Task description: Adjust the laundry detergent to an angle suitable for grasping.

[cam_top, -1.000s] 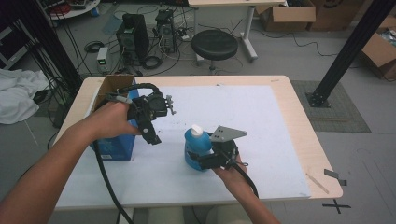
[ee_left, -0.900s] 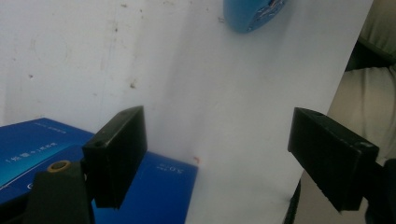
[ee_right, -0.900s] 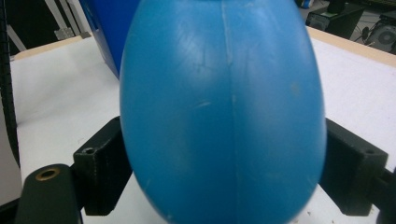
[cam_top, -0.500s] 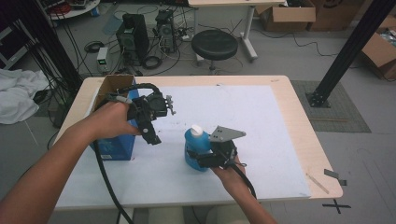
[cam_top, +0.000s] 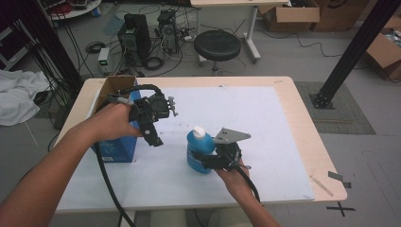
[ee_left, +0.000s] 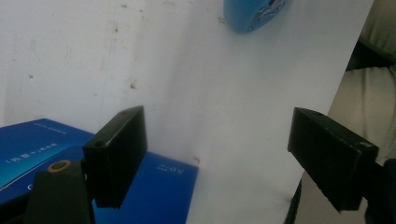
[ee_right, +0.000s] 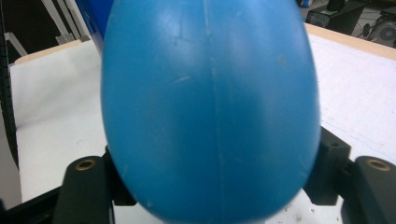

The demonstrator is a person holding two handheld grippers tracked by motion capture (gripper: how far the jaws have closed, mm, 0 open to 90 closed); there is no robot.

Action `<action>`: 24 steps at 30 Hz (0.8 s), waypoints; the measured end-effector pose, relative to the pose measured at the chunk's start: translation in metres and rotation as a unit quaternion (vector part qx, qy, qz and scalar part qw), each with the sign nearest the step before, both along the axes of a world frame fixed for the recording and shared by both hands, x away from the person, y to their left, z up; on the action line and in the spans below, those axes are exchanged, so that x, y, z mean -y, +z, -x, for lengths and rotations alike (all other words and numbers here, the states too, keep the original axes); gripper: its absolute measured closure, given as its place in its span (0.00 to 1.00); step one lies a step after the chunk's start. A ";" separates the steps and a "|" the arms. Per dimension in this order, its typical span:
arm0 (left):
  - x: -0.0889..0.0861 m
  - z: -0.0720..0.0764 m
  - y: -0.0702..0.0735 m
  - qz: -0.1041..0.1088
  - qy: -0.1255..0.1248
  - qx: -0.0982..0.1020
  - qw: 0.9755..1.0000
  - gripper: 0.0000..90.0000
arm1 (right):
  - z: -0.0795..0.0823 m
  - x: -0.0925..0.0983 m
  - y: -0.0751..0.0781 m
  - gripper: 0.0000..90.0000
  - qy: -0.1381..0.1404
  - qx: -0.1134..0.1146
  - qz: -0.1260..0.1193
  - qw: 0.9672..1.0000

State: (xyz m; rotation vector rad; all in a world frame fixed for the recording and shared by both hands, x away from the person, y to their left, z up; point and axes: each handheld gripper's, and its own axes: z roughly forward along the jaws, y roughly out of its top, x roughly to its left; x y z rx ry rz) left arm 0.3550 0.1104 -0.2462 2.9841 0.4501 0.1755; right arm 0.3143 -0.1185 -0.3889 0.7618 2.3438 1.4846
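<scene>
— What stands around the rounded blue plastic bottle with the white cap (cam_top: 199,150)?

— It stands upright on the white sheet covering the wooden table (cam_top: 283,82), well apart from the dark blue cardboard box (cam_top: 116,149) at the left edge. Nothing lies between them.

— And the tools?

— The right gripper (cam_top: 203,158) has just been closing, both pads now against the bottle's sides. The left gripper (cam_top: 152,135) hangs empty, spread wide, above the box.

— Anything hard to read?

— The box's print is blurred; the bottle's cap is cut off in the right gripper view.

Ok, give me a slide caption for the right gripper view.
Right hand-held gripper closing its jaws around an upright blue bottle on the white table cover.
</scene>
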 end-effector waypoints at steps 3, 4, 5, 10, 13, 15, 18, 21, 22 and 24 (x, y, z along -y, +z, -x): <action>0.000 0.000 0.000 0.003 0.002 0.000 1.000 0.23 | 0.000 0.000 0.000 0.40 0.005 0.002 0.001 1.000; 0.000 0.000 0.000 0.002 0.002 0.000 1.000 0.23 | 0.001 -0.001 0.001 0.43 0.008 0.004 0.001 1.000; 0.000 0.001 0.000 0.002 0.002 -0.001 1.000 0.23 | 0.001 -0.001 0.001 0.46 0.013 0.005 0.001 1.000; 0.000 0.001 0.000 0.001 0.002 0.000 1.000 0.23 | 0.002 -0.001 0.001 0.47 0.016 0.006 0.001 1.000; 0.000 0.001 0.000 0.001 0.002 0.000 1.000 0.23 | 0.002 -0.002 0.001 0.47 0.012 0.008 0.002 1.000; 0.000 0.001 0.000 0.001 0.002 0.000 1.000 0.23 | 0.003 -0.002 0.001 0.48 0.012 0.009 0.001 1.000; 0.000 0.001 0.000 0.001 0.003 -0.001 1.000 0.23 | 0.003 -0.001 0.001 0.48 0.014 0.010 0.001 1.000; 0.000 0.000 0.000 0.002 0.002 -0.001 1.000 0.23 | 0.002 -0.001 0.002 0.48 0.019 0.011 0.003 1.000; 0.000 0.000 0.000 0.000 0.000 -0.001 1.000 0.23 | 0.002 -0.001 0.002 0.48 0.024 0.011 0.005 1.000; 0.000 0.000 0.001 0.001 0.001 0.000 1.000 0.23 | 0.000 -0.001 0.004 0.48 0.032 0.011 0.013 0.999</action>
